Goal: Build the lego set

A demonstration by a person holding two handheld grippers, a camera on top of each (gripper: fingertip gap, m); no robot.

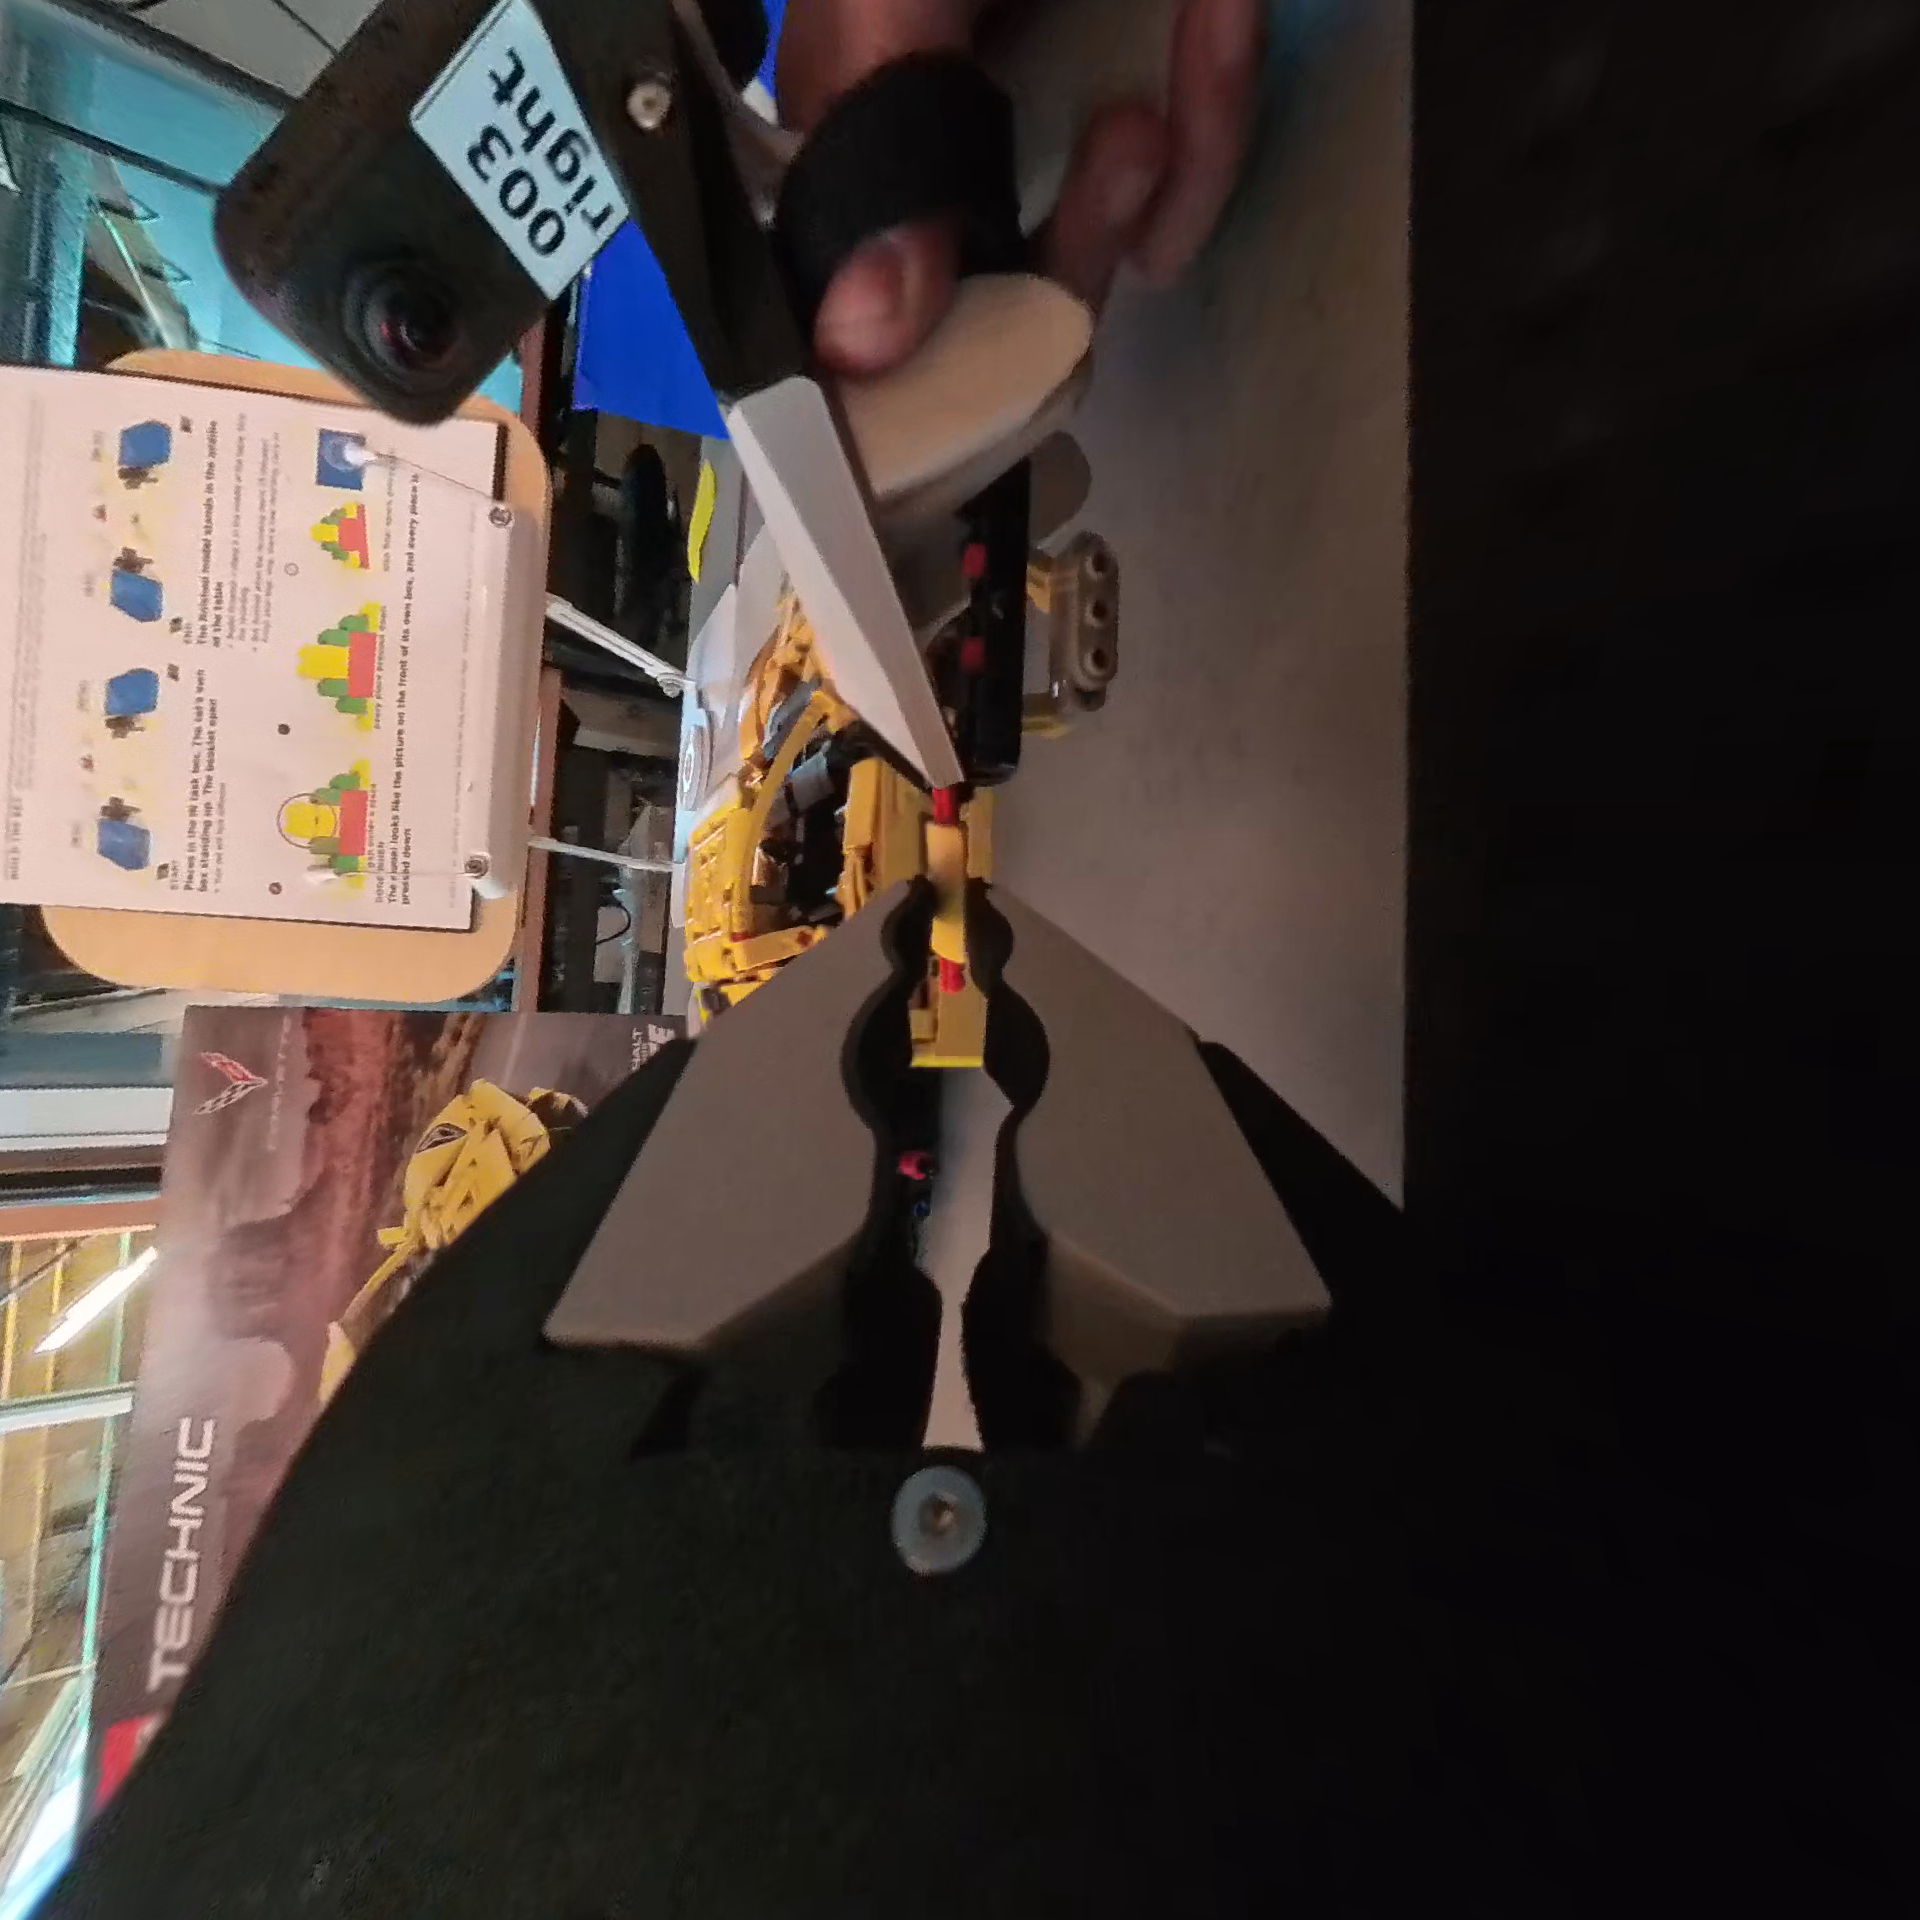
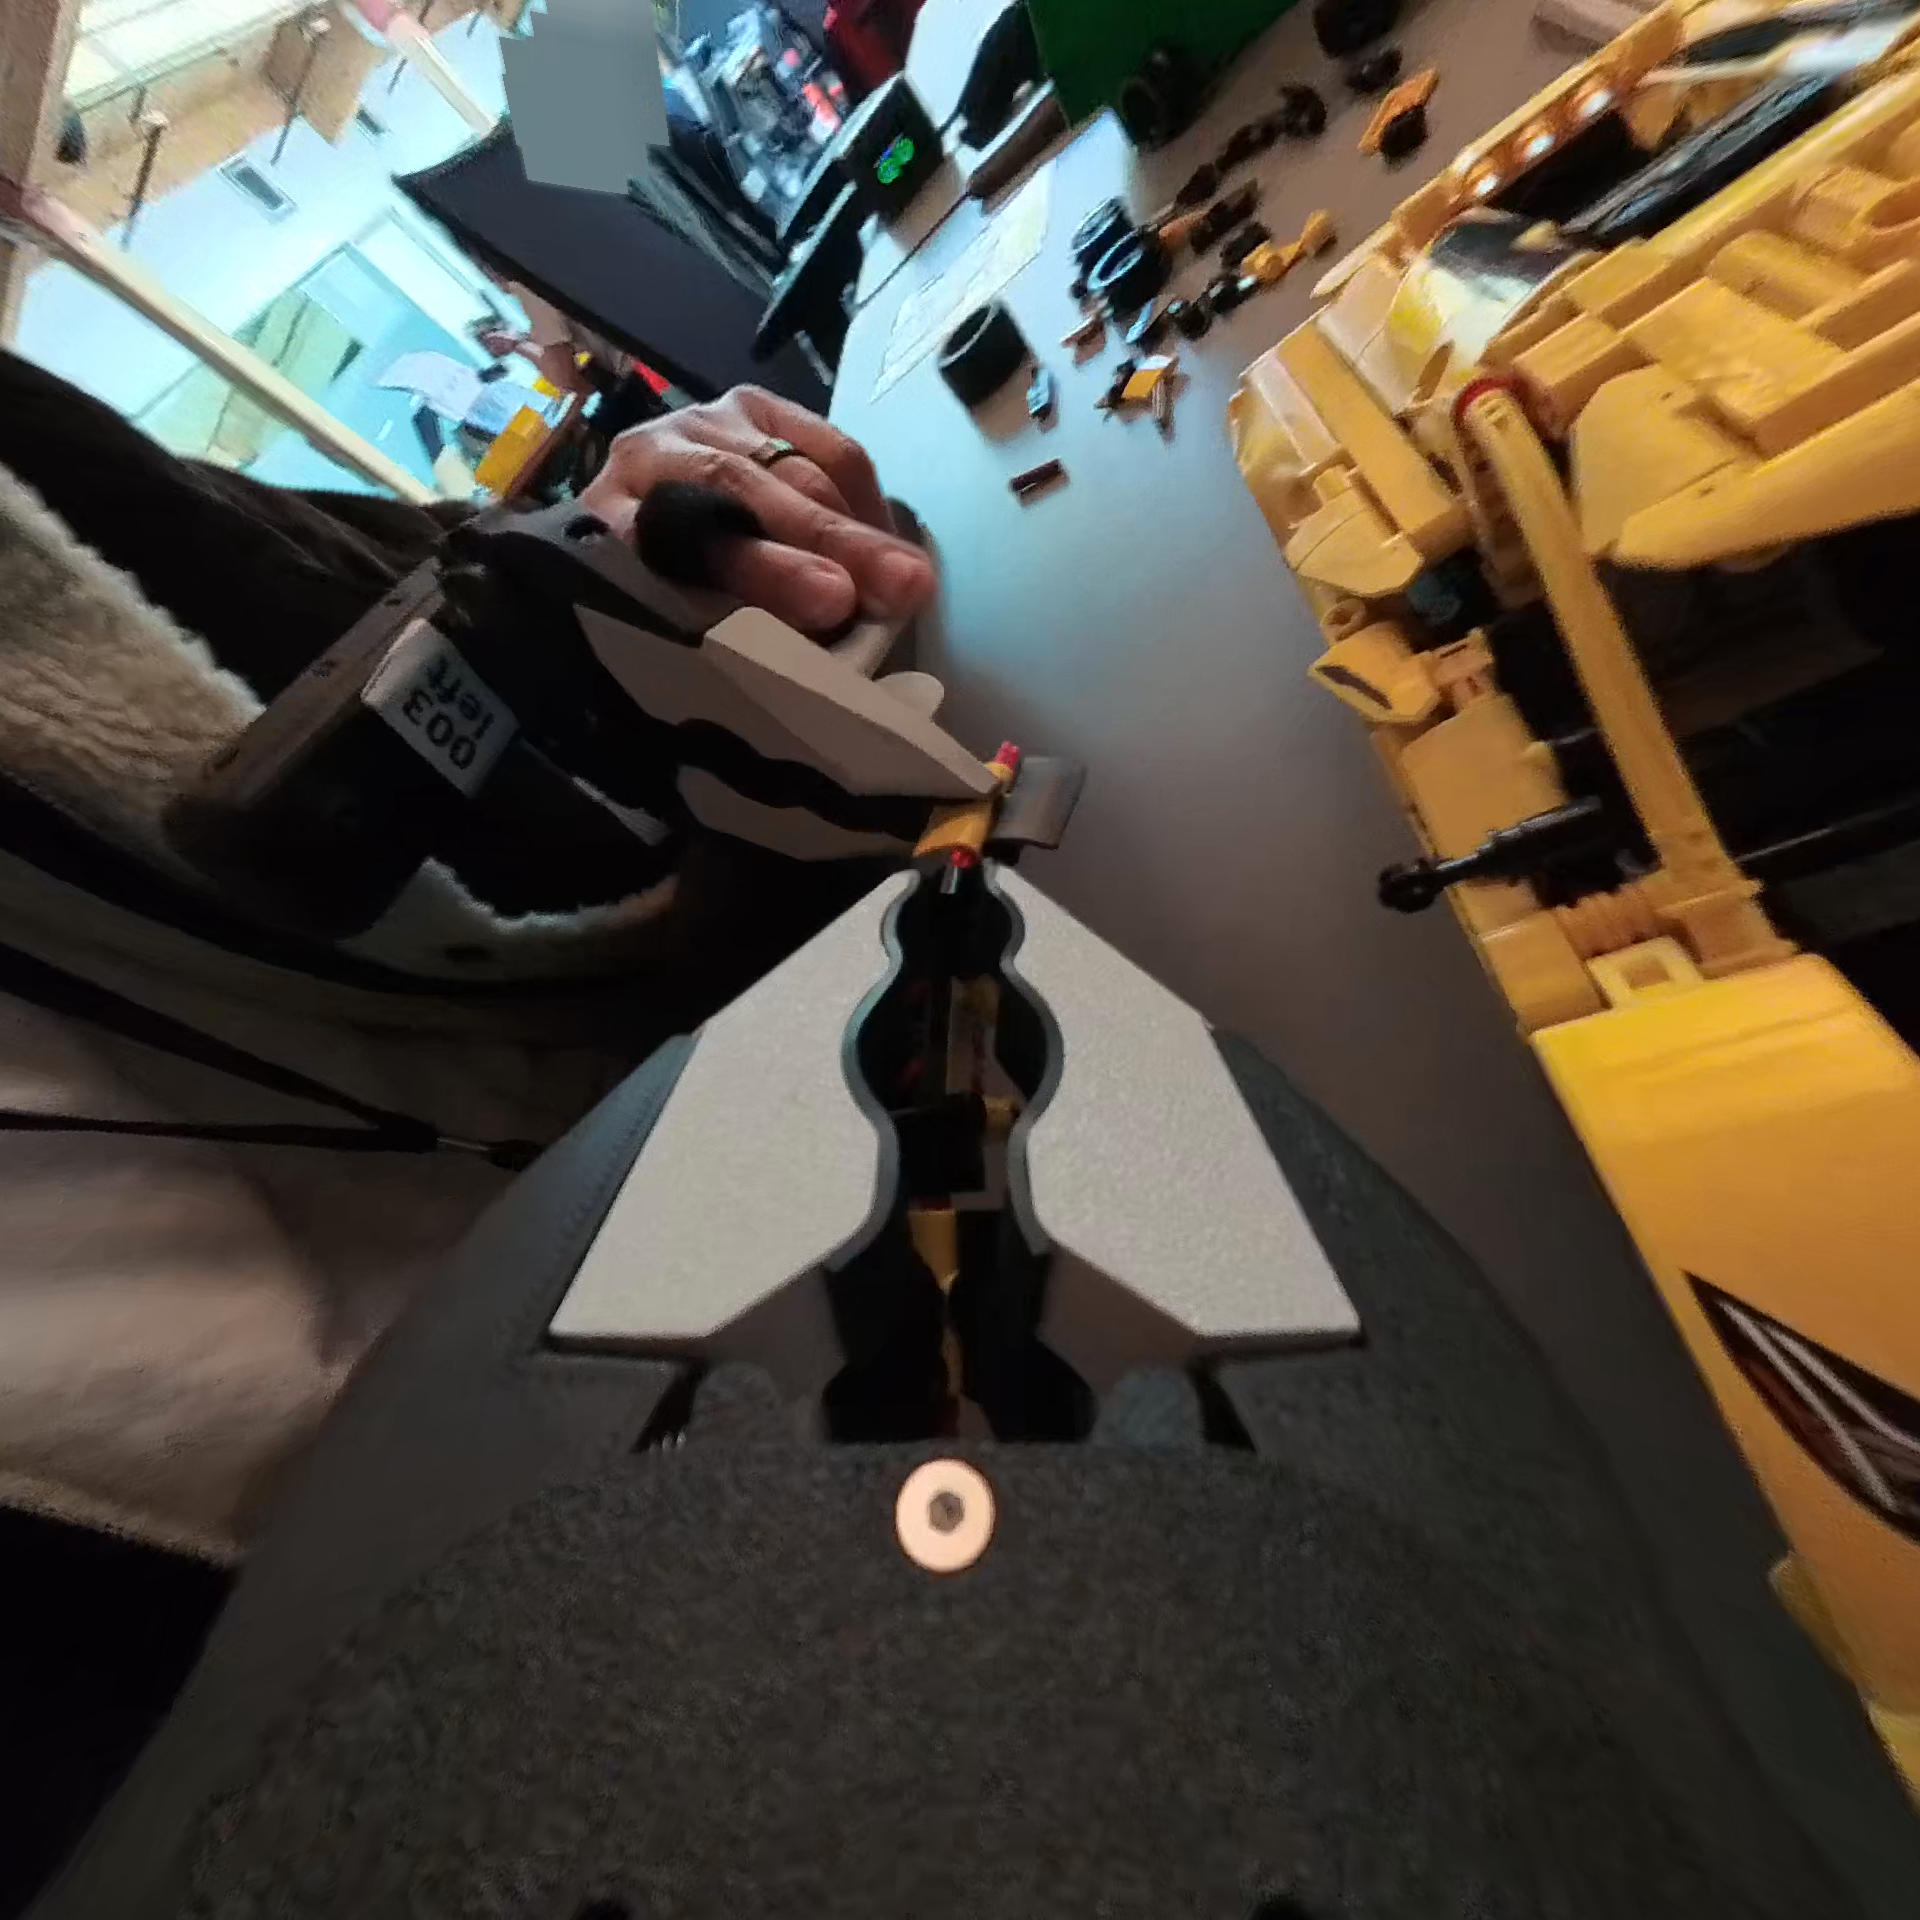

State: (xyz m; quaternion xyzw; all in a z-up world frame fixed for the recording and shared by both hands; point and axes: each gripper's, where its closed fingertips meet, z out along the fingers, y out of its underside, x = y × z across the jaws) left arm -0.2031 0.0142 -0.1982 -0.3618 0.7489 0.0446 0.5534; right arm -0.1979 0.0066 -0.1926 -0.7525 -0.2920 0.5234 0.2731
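Yellow sub-assembly (image 1: 951, 940) held aloft above worktop (image 1: 1195, 831), left gripper (image 1: 948, 894) clenched on its body; right gripper (image 2: 948, 883) pinching its red pin end; light, rigid, joints likely pop apart; grasp solid beams.

We note both grippers, left gripper (image 1: 940, 894) and right gripper (image 2: 951, 883), share grey wedge fingers with scalloped black inner edges, textured black bodies, one washer-backed screw, labelled tags; hand (image 2: 769, 509) wears ring, fleece-lined dark sleeve (image 2: 156, 582).
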